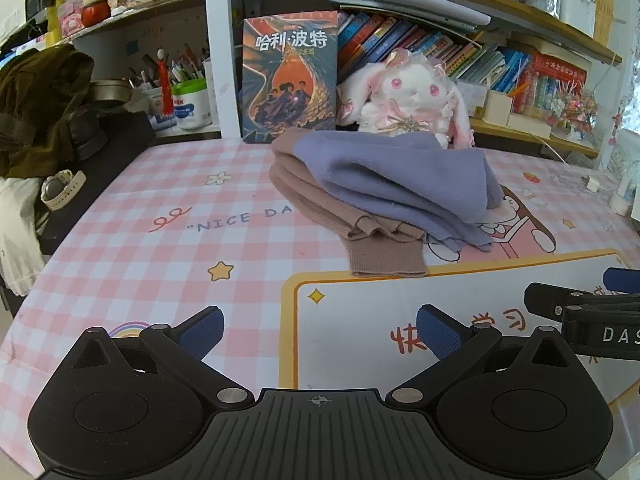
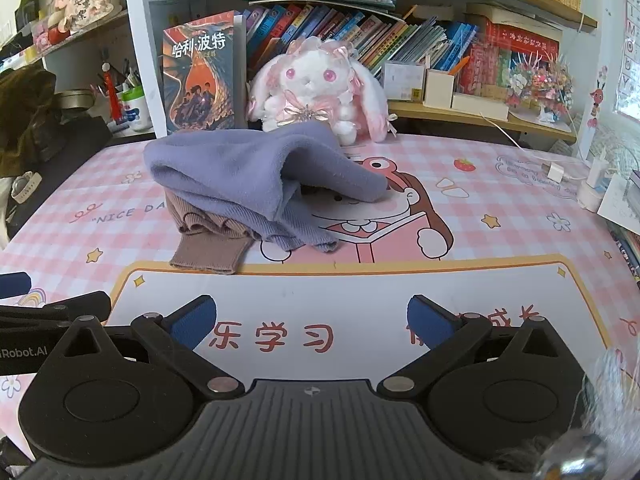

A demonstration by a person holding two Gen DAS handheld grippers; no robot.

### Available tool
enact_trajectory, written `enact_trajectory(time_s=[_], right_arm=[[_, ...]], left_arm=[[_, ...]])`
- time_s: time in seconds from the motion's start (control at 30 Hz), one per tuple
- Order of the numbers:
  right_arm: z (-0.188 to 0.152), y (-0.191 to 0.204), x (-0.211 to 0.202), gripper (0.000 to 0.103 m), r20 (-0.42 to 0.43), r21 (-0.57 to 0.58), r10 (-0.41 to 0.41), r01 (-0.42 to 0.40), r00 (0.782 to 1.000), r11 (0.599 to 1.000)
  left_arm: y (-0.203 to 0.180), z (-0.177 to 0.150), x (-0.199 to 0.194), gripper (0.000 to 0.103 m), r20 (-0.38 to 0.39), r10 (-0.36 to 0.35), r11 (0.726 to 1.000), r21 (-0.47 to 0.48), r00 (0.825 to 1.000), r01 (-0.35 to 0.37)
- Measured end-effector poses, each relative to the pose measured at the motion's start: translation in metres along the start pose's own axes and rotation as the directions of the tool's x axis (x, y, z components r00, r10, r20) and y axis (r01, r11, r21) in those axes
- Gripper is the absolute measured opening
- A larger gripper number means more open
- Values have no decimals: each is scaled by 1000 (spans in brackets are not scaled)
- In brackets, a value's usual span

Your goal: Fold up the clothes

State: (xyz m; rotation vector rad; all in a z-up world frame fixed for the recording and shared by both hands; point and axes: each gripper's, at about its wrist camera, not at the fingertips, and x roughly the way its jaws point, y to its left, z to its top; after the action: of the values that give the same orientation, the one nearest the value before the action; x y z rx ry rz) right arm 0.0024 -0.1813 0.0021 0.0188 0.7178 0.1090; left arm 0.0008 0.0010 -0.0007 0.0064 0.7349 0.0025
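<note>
Purple-and-brown garment (image 1: 384,192) sits bunched on the desk (image 1: 160,248), mid-desk toward the back, roughly folded: purple fleece layer draped on top, brown ribbed layers stacked under it, one brown ribbed cuff (image 1: 386,256) sticking out flat toward the camera and touching the orange border of the white printed panel (image 1: 460,300) on the desk mat. In the right wrist view the purple top layer (image 2: 256,168) humps up and leaves an open pocket on its right side; the brown cuff (image 2: 208,252) lies at the pile's lower left. Left tongs (image 1: 320,336) wide apart, nothing between the blue pads, hovering over the white panel, well short of the garment. Right tongs (image 2: 312,324) likewise spread wide and empty, also over the white panel, clear of the cloth. Each gripper's edge shows in the other's view, so they sit side by side. Just behind the garment: white-and-pink plush rabbit (image 2: 316,88) and an upright book (image 1: 290,76) with a dark orange cover, both against the bookshelf (image 1: 440,48) full of leaning books. Far left: dark olive clothing heap (image 1: 44,108), a pale wristwatch (image 1: 62,190), pen pots (image 1: 180,84). Far right in the right wrist view: white charger and cable (image 2: 560,168).
</note>
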Motion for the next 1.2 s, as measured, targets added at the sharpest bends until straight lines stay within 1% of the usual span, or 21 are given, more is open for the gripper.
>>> enact_trajectory(time_s=[0.47,1.2], right_arm=[[0,-1,0,103,-4,2,-3,3,1000,1000],[6,1,3,103,2,10,-27,27,1000,1000]], left_arm=[[4,0,4,103,-16,-5,1000,-9,1000,5],[8,6,8,103,-12,-19,1000,-13,1000,18]])
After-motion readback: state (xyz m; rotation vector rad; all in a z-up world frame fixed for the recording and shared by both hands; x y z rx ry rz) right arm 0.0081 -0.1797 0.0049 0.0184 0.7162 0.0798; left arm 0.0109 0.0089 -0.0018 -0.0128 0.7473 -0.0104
